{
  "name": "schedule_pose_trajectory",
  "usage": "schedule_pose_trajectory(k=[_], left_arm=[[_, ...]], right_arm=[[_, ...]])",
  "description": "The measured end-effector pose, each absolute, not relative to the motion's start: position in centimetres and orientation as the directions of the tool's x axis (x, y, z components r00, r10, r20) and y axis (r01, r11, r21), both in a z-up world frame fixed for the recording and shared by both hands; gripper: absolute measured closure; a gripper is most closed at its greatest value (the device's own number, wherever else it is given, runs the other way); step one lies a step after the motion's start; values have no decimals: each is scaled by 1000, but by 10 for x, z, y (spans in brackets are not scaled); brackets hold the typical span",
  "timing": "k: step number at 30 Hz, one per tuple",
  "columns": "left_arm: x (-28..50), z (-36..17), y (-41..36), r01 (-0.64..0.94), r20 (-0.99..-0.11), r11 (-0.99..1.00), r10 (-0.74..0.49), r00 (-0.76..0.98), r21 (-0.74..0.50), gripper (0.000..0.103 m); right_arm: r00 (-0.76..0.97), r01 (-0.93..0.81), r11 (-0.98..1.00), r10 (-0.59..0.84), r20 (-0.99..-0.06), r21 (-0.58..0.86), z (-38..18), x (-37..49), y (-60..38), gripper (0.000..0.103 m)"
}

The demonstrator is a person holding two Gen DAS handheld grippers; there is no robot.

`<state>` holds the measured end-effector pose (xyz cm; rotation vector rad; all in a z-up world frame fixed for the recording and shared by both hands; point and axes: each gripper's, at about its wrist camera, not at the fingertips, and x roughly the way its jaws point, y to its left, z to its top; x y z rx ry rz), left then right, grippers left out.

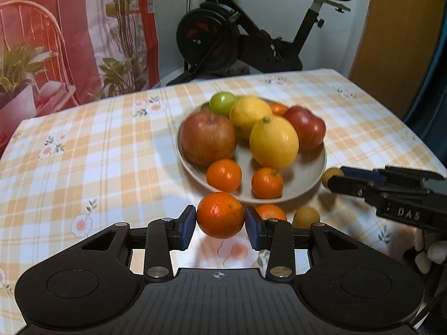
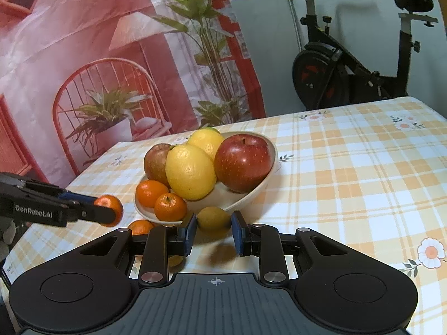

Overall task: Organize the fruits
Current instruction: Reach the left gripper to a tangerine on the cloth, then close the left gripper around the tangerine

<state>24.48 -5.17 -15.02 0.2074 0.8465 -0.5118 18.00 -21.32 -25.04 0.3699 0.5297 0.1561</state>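
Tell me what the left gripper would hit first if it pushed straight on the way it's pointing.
Probably the near rim of the fruit plate, with its two small oranges just behind. The left gripper already grips a mandarin, which would touch first. Depth is hard to judge.

The bowl (image 1: pixel 304 184) is crowded: two apples, two lemons, a green fruit and small mandarins fill it, leaving a bare patch only at its near right inside. In front of its rim, a loose mandarin (image 1: pixel 270 211) and a brownish fruit (image 1: pixel 306 217) lie on the tablecloth (image 1: pixel 92 150), narrowing the approach there. The right gripper (image 1: pixel 333 180) reaches in beside the bowl's right rim. Left of the bowl, and on its far right, the cloth lies open and flat.
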Motion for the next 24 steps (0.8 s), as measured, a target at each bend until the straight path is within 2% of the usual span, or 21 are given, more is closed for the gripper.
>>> schedule_pose_trajectory(k=[9, 24], left_arm=[[259, -132, -68, 509, -714, 861, -363, 599, -10, 62], [272, -145, -99, 538, -739, 843, -350, 575, 20, 62]], right_arm=[[880, -62, 935, 216, -423, 349, -242, 185, -213, 78], [879, -95, 947, 225, -420, 307, -246, 204, -211, 78]])
